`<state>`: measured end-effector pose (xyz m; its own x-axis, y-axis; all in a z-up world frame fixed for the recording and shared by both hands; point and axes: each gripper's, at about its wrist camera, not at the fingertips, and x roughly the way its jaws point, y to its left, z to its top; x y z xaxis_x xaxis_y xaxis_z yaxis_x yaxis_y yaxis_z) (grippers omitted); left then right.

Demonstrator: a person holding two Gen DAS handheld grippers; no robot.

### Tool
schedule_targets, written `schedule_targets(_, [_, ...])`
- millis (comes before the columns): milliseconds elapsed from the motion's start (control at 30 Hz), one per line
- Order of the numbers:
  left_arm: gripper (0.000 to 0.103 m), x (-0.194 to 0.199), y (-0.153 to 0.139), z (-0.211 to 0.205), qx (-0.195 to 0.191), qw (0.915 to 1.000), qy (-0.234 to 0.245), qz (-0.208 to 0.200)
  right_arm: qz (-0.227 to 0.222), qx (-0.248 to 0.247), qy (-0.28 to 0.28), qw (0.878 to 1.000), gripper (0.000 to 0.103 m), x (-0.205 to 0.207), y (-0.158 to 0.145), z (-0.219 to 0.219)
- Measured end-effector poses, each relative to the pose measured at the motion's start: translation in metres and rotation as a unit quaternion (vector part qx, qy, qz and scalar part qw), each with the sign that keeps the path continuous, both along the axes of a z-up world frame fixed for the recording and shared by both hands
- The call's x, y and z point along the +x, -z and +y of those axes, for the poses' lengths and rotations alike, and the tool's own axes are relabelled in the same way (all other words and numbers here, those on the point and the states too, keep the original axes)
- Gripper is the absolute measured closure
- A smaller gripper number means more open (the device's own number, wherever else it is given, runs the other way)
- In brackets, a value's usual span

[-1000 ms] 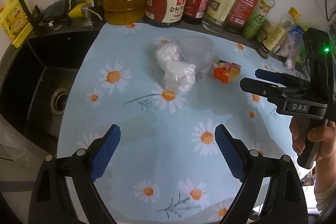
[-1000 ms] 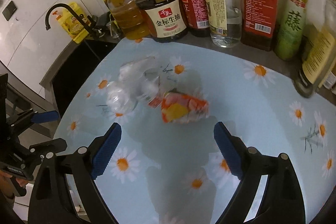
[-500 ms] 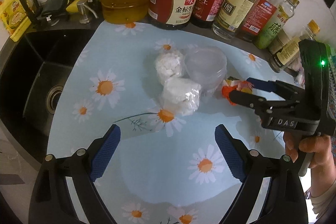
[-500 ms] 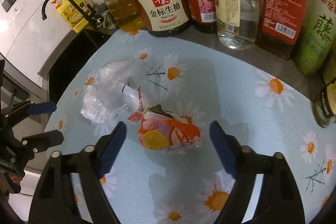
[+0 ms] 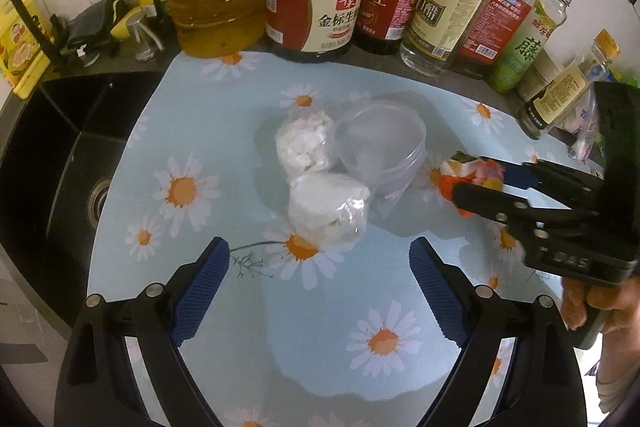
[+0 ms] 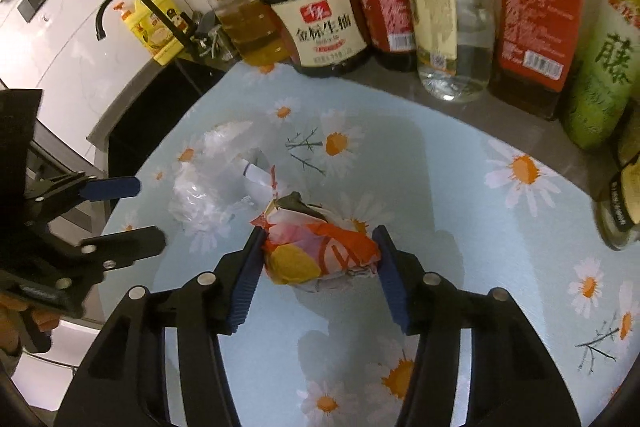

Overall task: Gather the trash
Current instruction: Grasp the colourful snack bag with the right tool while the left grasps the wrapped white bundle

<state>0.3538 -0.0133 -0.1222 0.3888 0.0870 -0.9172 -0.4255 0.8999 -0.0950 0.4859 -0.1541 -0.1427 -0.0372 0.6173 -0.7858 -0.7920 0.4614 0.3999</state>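
Since the earlier frames, both grippers had come closer to the trash on the daisy-print mat (image 5: pixel 360 379), and the right gripper (image 6: pixel 320 263) had just been closing its jaws around the crumpled orange, yellow and white wrapper (image 6: pixel 320 251). In the right wrist view, the two blue pads sat at the wrapper's left and right sides, touching or nearly touching it; a firm squeeze could not be confirmed. The wrapper lay on the mat, not lifted.

Seen from the left wrist camera, the right gripper (image 5: pixel 480 183) reached in from the right edge, with the wrapper (image 5: pixel 472 171) showing between its black fingers, and part of the person's hand (image 5: pixel 600 301) wrapped around its handle.

The left gripper (image 5: pixel 320 291) hung above the mat with its jaws spread wide and nothing between them. Just beyond its fingertips lay two white wads wrapped in clear plastic: the nearer wad (image 5: pixel 328 211) and the farther wad (image 5: pixel 306 143), touching each other. A clear plastic cup (image 5: pixel 380 151) lay on its side just right of them, between the wads and the wrapper.

Behind the mat, a row of sauce and oil bottles (image 5: pixel 316 3) stood against the tiled wall. To the left was a black sink (image 5: pixel 52 163) with a black faucet (image 6: pixel 120 7), and a yellow bottle (image 6: pixel 156 27) stood behind it.
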Motion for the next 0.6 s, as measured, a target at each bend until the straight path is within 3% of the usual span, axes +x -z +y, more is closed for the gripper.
schedule_targets(333, [0.017, 0.019, 0.018, 0.0, 0.038, 0.9987, 0.025, 0.024, 0.02, 0.019, 0.02, 0.999, 0.048, 0.002, -0.005, -0.033])
schedule_targets(600, [0.049, 0.03, 0.03, 0.0, 0.046, 0.9971, 0.047, 0.038, 0.035, 0.014, 0.034, 0.999, 0.048, 0.002, 0.006, -0.052])
